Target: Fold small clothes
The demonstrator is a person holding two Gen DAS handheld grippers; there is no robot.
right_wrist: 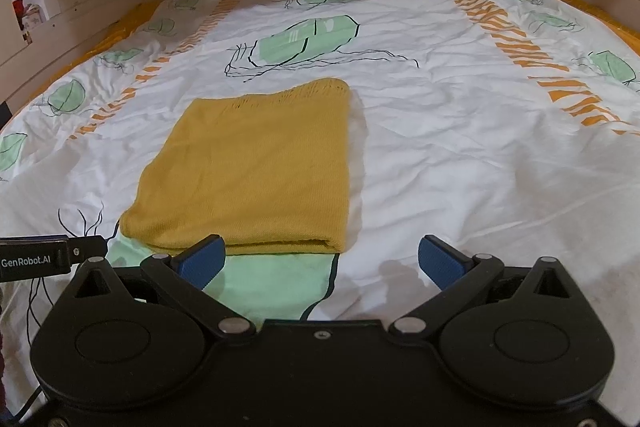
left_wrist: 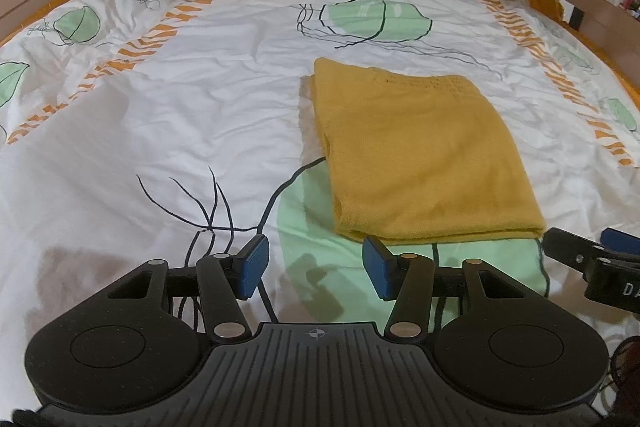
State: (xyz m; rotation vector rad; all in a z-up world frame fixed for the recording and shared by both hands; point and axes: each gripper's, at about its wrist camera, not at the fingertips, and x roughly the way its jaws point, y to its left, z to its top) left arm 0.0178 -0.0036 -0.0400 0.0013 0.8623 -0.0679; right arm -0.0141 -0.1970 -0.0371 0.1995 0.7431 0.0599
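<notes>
Left wrist: folded yellow garment on bedspread; both tools spread, empty.

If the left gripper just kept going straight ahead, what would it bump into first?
Probably the near edge of the folded yellow garment: the open left gripper points at its near left corner, low over the bedsheet. Depth is unclear.

Soft, even indoor light; faint shadows fall on the bedsheet (edges bend strongly); focus is sharp.
</notes>
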